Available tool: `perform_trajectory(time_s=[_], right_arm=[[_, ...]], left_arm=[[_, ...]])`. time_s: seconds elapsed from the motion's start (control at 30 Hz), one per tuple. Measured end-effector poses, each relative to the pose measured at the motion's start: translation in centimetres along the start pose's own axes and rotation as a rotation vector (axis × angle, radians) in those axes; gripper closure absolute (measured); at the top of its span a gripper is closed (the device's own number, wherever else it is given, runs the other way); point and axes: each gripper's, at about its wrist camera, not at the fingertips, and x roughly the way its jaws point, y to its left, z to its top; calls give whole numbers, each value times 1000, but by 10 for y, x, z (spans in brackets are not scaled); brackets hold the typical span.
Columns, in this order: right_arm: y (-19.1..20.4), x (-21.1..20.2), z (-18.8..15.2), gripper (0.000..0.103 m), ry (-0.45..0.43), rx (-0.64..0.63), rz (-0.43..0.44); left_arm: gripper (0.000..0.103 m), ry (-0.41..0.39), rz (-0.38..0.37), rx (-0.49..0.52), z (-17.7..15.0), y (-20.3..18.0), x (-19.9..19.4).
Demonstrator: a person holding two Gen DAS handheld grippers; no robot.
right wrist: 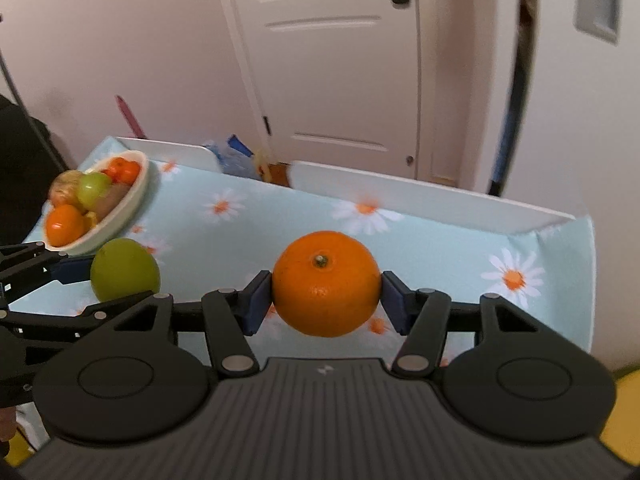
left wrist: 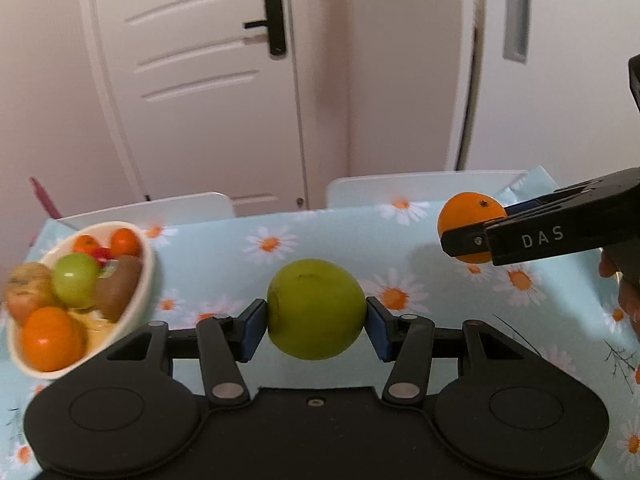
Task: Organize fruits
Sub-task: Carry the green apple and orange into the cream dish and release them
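My left gripper (left wrist: 316, 318) is shut on a green apple (left wrist: 316, 309) and holds it above the daisy tablecloth; the apple also shows at the left of the right wrist view (right wrist: 125, 270). My right gripper (right wrist: 326, 300) is shut on an orange (right wrist: 326, 284), held above the cloth; it also shows at the right of the left wrist view (left wrist: 470, 216). A cream bowl (left wrist: 138, 300) at the left holds several fruits: oranges, a green apple, a kiwi. The bowl sits at the far left in the right wrist view (right wrist: 132, 200).
The table (right wrist: 440, 248) has a light blue daisy cloth. Two white chair backs (left wrist: 420, 188) stand at its far edge. A white door (left wrist: 200, 80) and wall lie behind. The table's right edge drops off near a yellow floor patch (right wrist: 624, 412).
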Motion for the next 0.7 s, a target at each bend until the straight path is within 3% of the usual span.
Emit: perform_trajectory(time_s=[0.33, 0.7], right_arm=[[69, -16, 27, 30, -30, -47, 78], [149, -5, 52, 30, -31, -57, 113]], left_arm=[[46, -36, 94, -49, 6, 56, -45], [46, -51, 143, -77, 14, 136, -71]])
